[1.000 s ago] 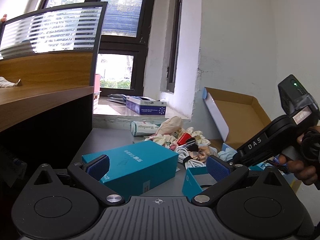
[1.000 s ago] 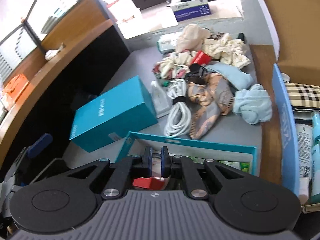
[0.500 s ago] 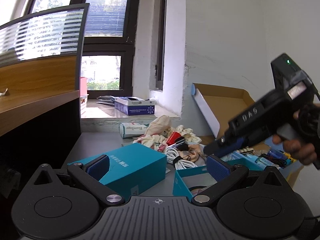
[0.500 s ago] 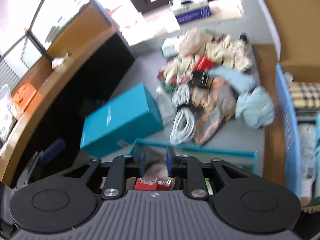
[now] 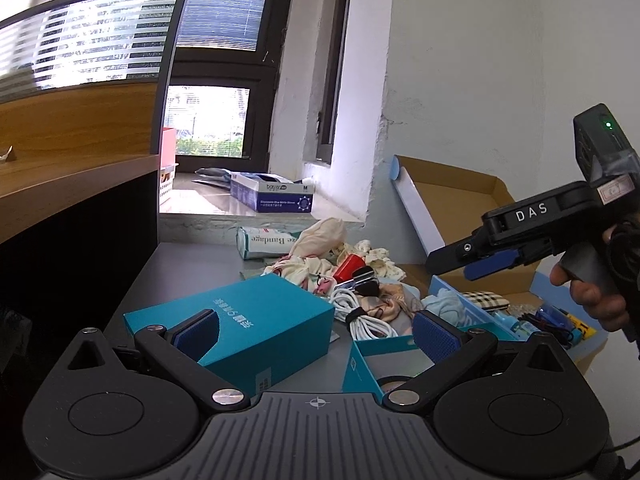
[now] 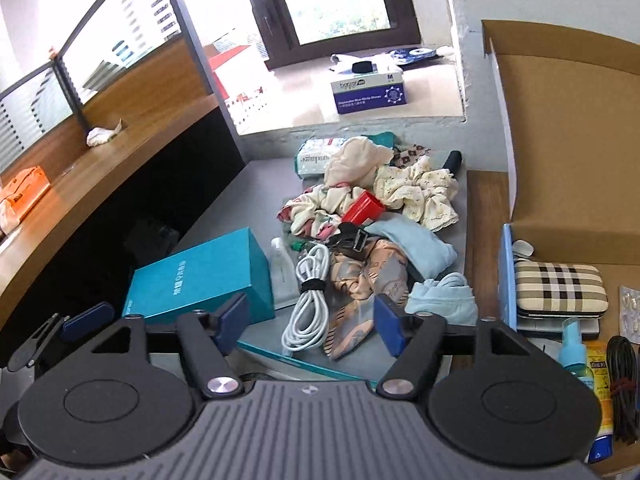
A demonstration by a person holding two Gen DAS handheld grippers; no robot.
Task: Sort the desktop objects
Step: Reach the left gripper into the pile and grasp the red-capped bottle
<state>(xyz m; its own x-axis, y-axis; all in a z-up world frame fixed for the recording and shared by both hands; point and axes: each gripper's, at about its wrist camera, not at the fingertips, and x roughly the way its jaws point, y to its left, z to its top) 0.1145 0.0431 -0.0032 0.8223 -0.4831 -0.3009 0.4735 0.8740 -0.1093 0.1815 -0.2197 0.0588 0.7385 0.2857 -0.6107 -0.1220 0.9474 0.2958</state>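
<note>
The inside of the open teal tray (image 5: 362, 364) is mostly hidden behind both gripper bodies; only its rim is seen in the right wrist view. The pile of cloths (image 6: 400, 192) covers whatever lies under it. The items in the cardboard box (image 6: 560, 152) are cut off at the frame edge. The left gripper (image 5: 316, 330) is spread wide and empty above the teal box (image 5: 240, 320) on the grey table (image 6: 248, 200). The right gripper (image 6: 310, 322) is also wide open, nothing held, above the white cable (image 6: 310, 300). A wooden partition (image 6: 120, 148), window (image 6: 336, 0) and glove box (image 6: 370, 90) on the sill are seen behind.
</note>
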